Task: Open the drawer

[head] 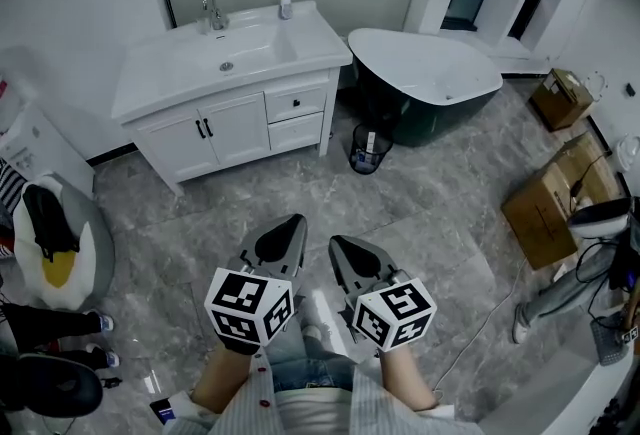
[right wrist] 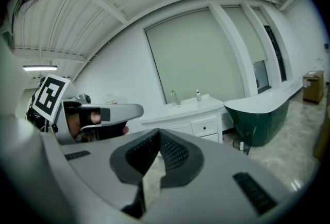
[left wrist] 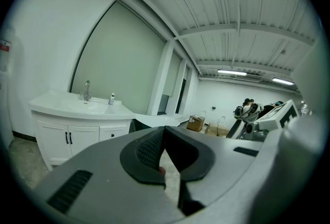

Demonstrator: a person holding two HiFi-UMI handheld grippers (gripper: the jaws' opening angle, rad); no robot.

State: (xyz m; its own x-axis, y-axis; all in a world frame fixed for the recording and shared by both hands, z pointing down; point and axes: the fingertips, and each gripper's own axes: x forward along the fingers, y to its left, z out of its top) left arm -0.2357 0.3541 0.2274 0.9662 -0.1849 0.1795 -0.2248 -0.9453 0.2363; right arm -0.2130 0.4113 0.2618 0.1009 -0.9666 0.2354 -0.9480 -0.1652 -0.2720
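The drawer (head: pixel 296 104) sits in the right-hand half of a white vanity cabinet (head: pixel 236 128), well apart from both tongs and straight ahead across open floor. It is the upper of two stacked fronts, with a small dark knob. A plainer lower drawer (head: pixel 296 132) lies just beneath, and the task does not say which is meant. Both fronts run long side to side and look shut, so the pull should come back toward the person.

The left tongs (head: pixel 285 231) and right tongs (head: pixel 345 248) are held side by side, aimed a little downward at the cabinet. Each pair has its jaws together with nothing between them. In the head view the drawer lines up closer to the left pair, though there is little in it.

The floor (head: pixel 420 213) is grey marbled tile. A dark green bathtub (head: pixel 430 83) stands just right of the cabinet, with a wire waste basket (head: pixel 368 148) between them. Cardboard boxes (head: pixel 550 203) lie far right.
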